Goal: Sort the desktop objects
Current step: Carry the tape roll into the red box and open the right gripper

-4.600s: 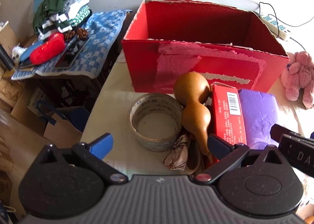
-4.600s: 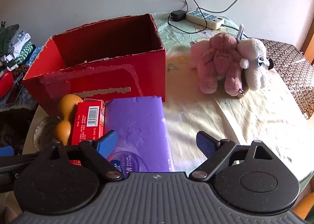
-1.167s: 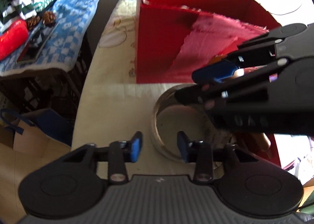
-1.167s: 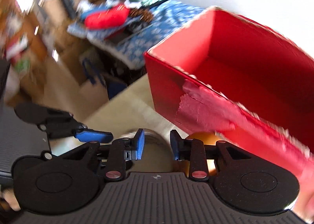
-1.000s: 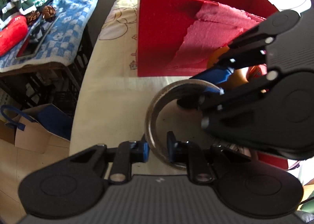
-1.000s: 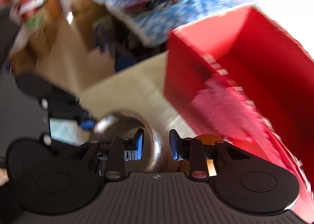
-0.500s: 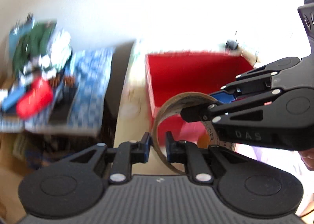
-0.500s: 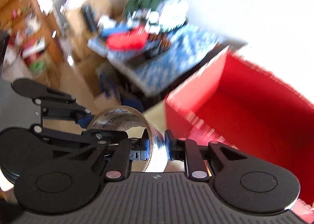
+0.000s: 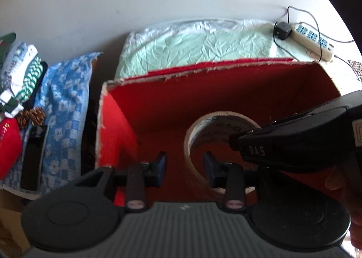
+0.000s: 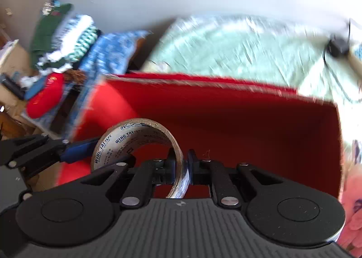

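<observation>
A roll of clear packing tape (image 9: 217, 117) hangs upright over the inside of the red cardboard box (image 9: 226, 95). My right gripper (image 10: 182, 164) is shut on the roll's wall (image 10: 140, 131), one finger inside the ring and one outside. In the left wrist view it reaches in from the right as a black body (image 9: 282, 144). My left gripper (image 9: 185, 165) is open, its blue pads standing either side of the roll's left wall without touching it. In the right wrist view its blue fingertip (image 10: 79, 147) sits just left of the roll. The red box (image 10: 248, 111) looks bare inside.
A pale green tablecloth (image 9: 203, 43) lies behind the box, with a power strip (image 9: 312, 38) and a plugged charger at the back right. To the left are a blue checked cloth (image 9: 65, 90), folded clothes and a red pouch (image 9: 6, 144). A pink plush (image 10: 353, 201) sits right of the box.
Both grippers lifted the tape roll off the table and carried it over the box. The left gripper, shut on the roll half a second ago, has opened; the right still holds it.
</observation>
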Demonstrator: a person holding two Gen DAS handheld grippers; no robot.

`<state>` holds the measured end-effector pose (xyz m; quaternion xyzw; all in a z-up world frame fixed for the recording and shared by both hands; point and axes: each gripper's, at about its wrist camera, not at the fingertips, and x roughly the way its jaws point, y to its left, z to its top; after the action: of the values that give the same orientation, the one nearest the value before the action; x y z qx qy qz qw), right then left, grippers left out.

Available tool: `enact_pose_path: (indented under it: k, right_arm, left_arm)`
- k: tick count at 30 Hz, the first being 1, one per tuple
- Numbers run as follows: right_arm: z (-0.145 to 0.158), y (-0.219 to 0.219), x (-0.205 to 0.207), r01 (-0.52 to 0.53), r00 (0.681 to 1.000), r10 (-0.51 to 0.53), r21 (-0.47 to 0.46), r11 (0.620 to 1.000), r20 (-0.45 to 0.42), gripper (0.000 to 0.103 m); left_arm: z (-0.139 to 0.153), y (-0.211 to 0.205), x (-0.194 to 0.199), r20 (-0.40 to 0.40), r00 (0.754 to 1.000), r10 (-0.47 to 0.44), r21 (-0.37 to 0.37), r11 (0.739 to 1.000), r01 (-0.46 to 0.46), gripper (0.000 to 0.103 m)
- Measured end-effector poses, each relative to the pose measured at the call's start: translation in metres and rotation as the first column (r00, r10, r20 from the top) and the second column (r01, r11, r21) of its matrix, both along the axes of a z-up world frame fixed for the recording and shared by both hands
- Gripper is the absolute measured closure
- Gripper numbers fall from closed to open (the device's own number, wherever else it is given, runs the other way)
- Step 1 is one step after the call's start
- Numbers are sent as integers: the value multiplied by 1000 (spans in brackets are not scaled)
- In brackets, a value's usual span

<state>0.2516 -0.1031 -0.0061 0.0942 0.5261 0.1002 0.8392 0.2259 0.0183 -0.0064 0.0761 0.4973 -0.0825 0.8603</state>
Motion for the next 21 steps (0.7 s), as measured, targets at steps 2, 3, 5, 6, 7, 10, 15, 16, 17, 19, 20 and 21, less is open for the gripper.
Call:
enact_pose_path:
  k: [2, 3, 5, 6, 7, 10, 15, 16, 17, 19, 20, 21]
  right_arm:
    - [-18, 0, 12, 17, 998, -18, -15, 1000, -68, 90]
    - [-22, 2, 12, 20, 995, -22, -28, 999, -93, 90]
    - [-26, 1, 18, 19, 990, -22, -19, 1000, -142, 90]
    - [-27, 1, 20, 15, 987, -18, -14, 1000, -161, 90]
    - [-29, 6, 24, 0, 986, -4, -26, 1000, -166, 90]
    - [-36, 20, 37, -37, 983, 29, -37, 999, -182, 89]
    - [-47, 31, 52, -74, 988, 75, 10, 997, -136, 84]
    - [-48, 32, 54, -81, 988, 83, 23, 996, -127, 83]
    - [-48, 33, 56, -93, 988, 96, 29, 995, -119, 80]
    - [-50, 34, 59, -117, 986, 121, 46, 992, -110, 70]
    - [-52, 34, 61, -120, 985, 126, 57, 991, -116, 67]
    - [-54, 33, 62, -116, 985, 123, 65, 991, -120, 66]
  left_arm:
    - [-14, 0, 8, -45, 999, 19, 0, 1000, -19, 67]
    - [-19, 2, 10, -61, 998, 27, -3, 1000, -27, 68]
    - [-22, 6, 16, -94, 995, 36, -25, 999, -39, 68]
    - [-23, 8, 19, -111, 993, 40, -34, 998, -44, 62]
    - [-24, 8, 22, -124, 991, 48, -23, 998, -52, 56]
    - [-28, 8, 30, -163, 984, 73, 11, 997, -72, 56]
    - [-32, 7, 39, -196, 975, 103, 60, 994, -93, 59]
    - [-32, 6, 40, -195, 975, 103, 62, 994, -93, 58]
    - [-32, 5, 41, -195, 975, 104, 65, 994, -93, 57]
    - [-30, 4, 40, -193, 976, 99, 59, 994, -90, 53]
    - [-29, 4, 40, -192, 977, 97, 56, 995, -88, 52]
    - [-28, 4, 40, -191, 977, 95, 53, 995, -87, 51]
